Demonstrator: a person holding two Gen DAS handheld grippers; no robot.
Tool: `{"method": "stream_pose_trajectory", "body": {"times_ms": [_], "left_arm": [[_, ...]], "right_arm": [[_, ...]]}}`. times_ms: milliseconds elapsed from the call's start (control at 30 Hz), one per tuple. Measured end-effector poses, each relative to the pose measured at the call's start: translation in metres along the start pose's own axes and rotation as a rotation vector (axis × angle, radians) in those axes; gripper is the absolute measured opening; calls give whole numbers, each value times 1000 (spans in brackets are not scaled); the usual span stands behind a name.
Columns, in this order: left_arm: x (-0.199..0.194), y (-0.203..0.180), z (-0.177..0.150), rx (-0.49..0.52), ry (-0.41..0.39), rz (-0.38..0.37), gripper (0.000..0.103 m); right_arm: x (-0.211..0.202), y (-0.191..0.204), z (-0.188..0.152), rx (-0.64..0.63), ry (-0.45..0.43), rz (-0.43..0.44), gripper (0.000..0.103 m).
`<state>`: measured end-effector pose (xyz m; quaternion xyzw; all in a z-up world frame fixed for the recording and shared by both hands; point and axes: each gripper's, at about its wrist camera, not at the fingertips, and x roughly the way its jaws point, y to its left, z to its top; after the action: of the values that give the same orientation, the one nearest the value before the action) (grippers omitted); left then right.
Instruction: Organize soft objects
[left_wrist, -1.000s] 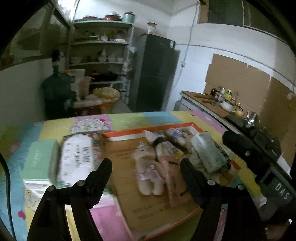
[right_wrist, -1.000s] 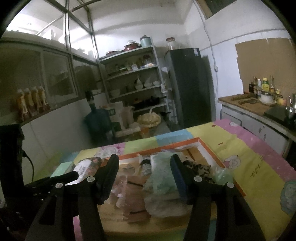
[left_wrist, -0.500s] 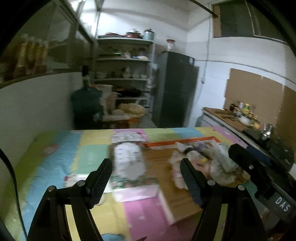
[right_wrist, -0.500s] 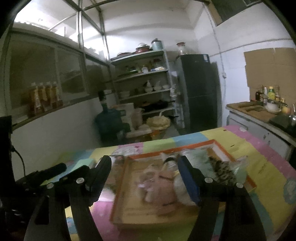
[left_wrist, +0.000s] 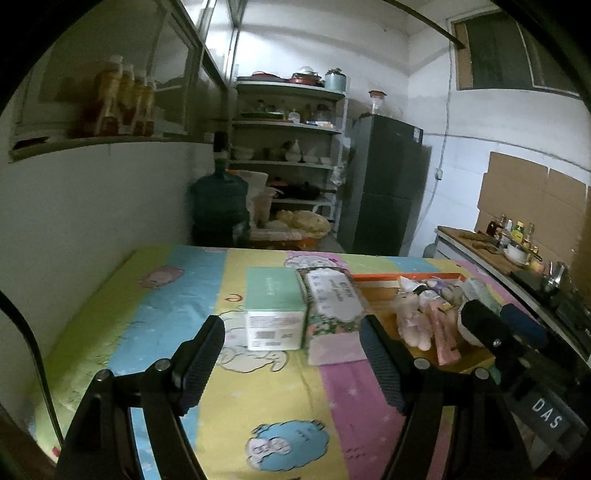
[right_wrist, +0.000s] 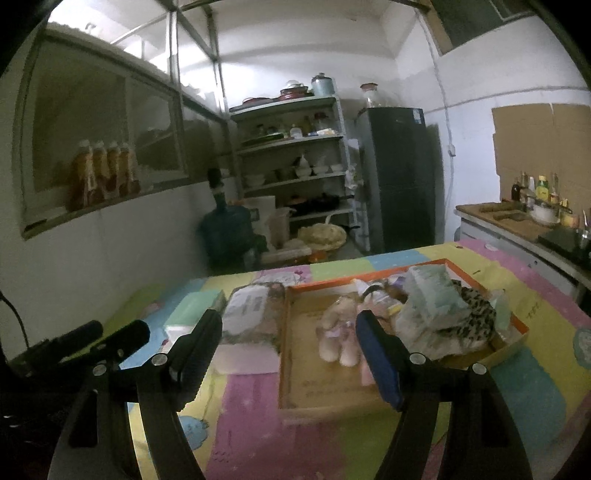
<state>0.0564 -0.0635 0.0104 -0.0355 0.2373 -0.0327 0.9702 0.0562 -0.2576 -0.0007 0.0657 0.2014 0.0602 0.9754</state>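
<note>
An orange-rimmed cardboard tray (right_wrist: 291, 373) lies on the bright patchwork table mat and holds a pink plush toy (right_wrist: 338, 334), a clear bag of cloth (right_wrist: 428, 302), a leopard-print cloth (right_wrist: 472, 314) and a pink pack (left_wrist: 445, 336). A floral wipes pack (left_wrist: 332, 302) and a mint-green box (left_wrist: 273, 299) lie left of the tray. My left gripper (left_wrist: 291, 354) is open and empty, well back from the box and wipes pack. My right gripper (right_wrist: 290, 349) is open and empty, short of the tray's near edge.
The table mat (left_wrist: 177, 306) stretches left toward a white wall. Behind the table stand a water jug (left_wrist: 218, 203), a shelf of dishes (left_wrist: 288, 147) and a dark fridge (left_wrist: 388, 184). A counter with bottles (right_wrist: 535, 210) runs along the right.
Both grippers have pulled back and up from the tray, so the objects look smaller and farther. The left view has swung left onto the wipes pack and box. Both stay open.
</note>
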Motion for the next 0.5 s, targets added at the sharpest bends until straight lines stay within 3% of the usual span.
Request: {"method": "stream_pose_trajectory", "body": {"times_ms": [500], "left_arm": [[-39, 19, -15, -10, -43, 32, 75]], "right_arm": [[-26, 28, -18, -23, -16, -4, 76]]}}
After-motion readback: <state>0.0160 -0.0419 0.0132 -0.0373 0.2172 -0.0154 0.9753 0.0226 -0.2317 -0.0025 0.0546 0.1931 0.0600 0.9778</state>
